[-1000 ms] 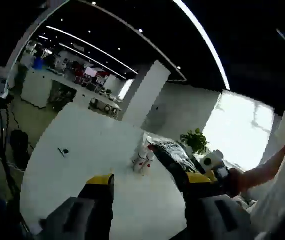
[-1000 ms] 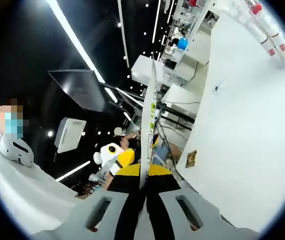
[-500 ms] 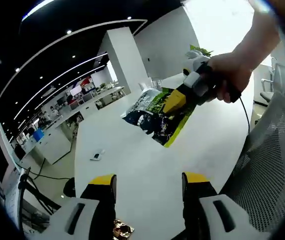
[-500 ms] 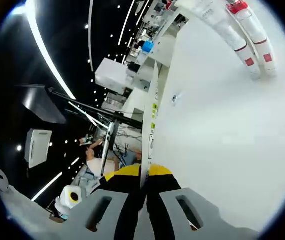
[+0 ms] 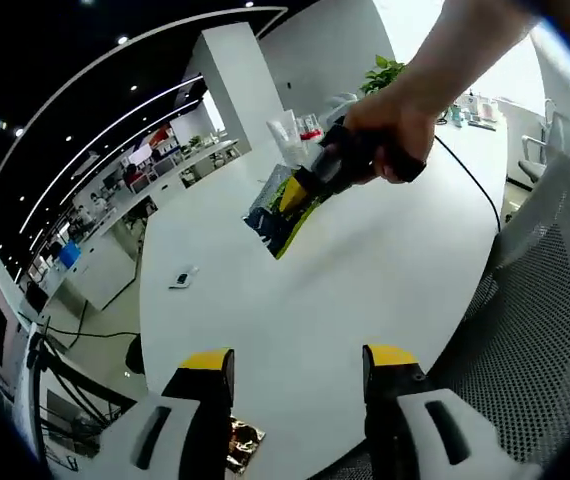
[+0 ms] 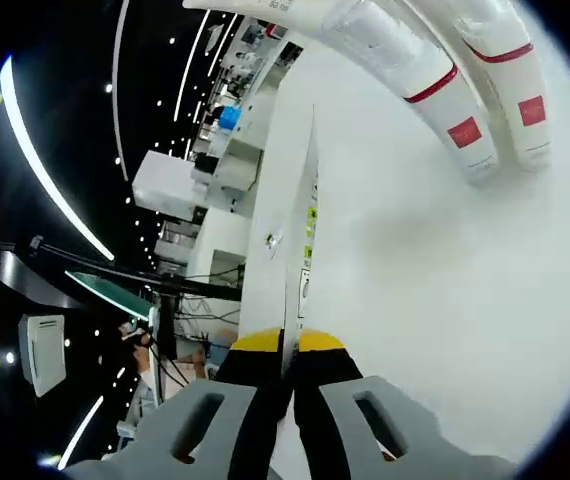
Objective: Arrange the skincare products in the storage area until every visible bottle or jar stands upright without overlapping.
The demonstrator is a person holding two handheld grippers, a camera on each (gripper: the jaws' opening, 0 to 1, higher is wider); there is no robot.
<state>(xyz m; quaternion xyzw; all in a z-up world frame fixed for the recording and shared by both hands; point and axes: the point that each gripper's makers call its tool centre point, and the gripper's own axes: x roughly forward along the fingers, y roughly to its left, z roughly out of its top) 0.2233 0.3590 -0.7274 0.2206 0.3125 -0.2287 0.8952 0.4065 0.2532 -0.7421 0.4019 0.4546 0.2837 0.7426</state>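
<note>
the right gripper (image 6: 285, 345) is clamped on a thin flat sachet (image 6: 303, 240), seen edge-on in the right gripper view as a pale strip with small green and yellow print rising from between the closed yellow-tipped jaws. in the left gripper view the same sachet (image 5: 277, 208) is seen face-on, a glossy, crinkled pouch in dark blue, green and white, held in the air above the table (image 5: 365, 270) by the right gripper (image 5: 310, 183), which is gripped by a person's hand (image 5: 390, 130).

beyond and to the upper right of the right gripper's jaws, white tubes with red bands and red square labels (image 6: 445, 95) are seen close and large; whether they stand or lie cannot be told from this tilted view. in the left gripper view the tubes (image 5: 295, 128) appear just behind the held sachet, small and hard to resolve.

the left gripper (image 5: 290, 365) is held wide apart with nothing between its yellow-tipped grey jaws. ahead of them the smooth, white, rounded table is spread. a small dark object (image 5: 181, 279) lies on it to the left, and a shiny gold scrap (image 5: 241, 446) lies near the left jaw. grey mesh of a chair back (image 5: 535, 340) is seen at the right.
</note>
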